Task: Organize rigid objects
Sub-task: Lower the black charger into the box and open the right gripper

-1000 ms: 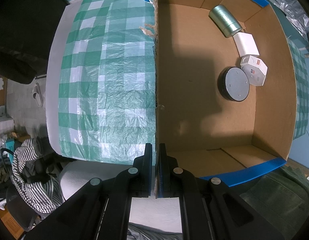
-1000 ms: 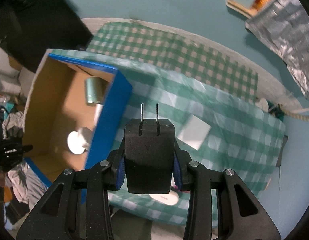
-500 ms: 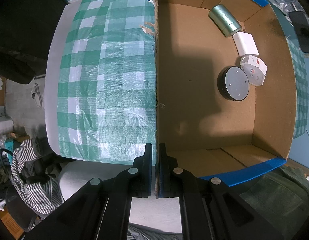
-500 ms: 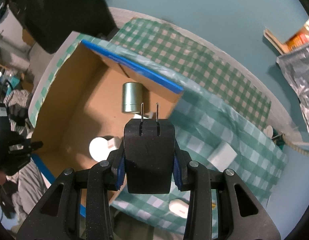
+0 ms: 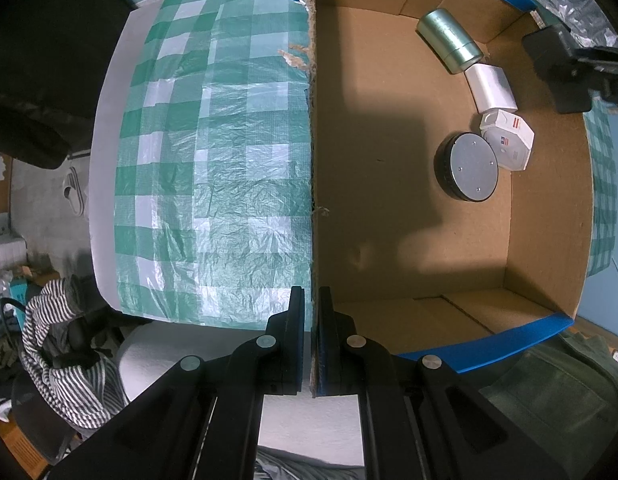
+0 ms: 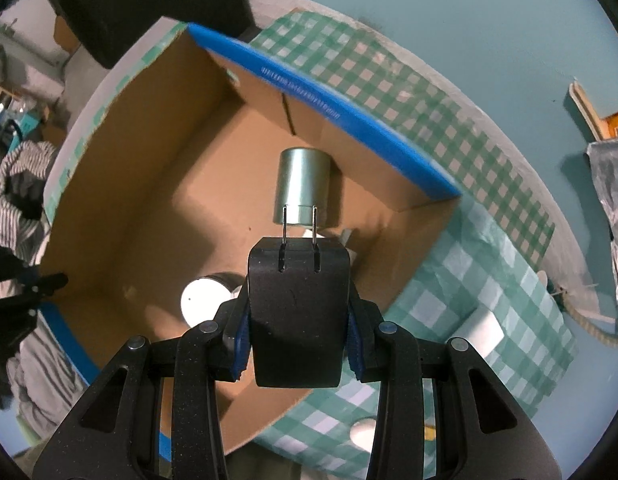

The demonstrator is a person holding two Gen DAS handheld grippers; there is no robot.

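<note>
My left gripper (image 5: 312, 344) is shut on the near wall of an open cardboard box (image 5: 313, 160) with blue-edged flaps. Inside lie a metal cylinder (image 5: 449, 40), a white square box (image 5: 491, 88), a white hexagonal box (image 5: 509, 140) and a black round puck (image 5: 467, 166). My right gripper (image 6: 297, 332) is shut on a black two-prong power adapter (image 6: 297, 312) and holds it above the box's inside, over the cylinder (image 6: 303, 186). The adapter also shows at the far right edge of the left wrist view (image 5: 557, 68).
The box (image 6: 149, 184) stands on a table with a green checked cloth (image 5: 213, 160). On the cloth to the right of the box lie a white block (image 6: 479, 330) and a small round white thing (image 6: 363, 434). A striped garment (image 5: 57, 344) hangs at lower left.
My right gripper has carried the adapter from outside the box's right side to above its inside. The adapter now enters the left wrist view. The left gripper has not moved.
</note>
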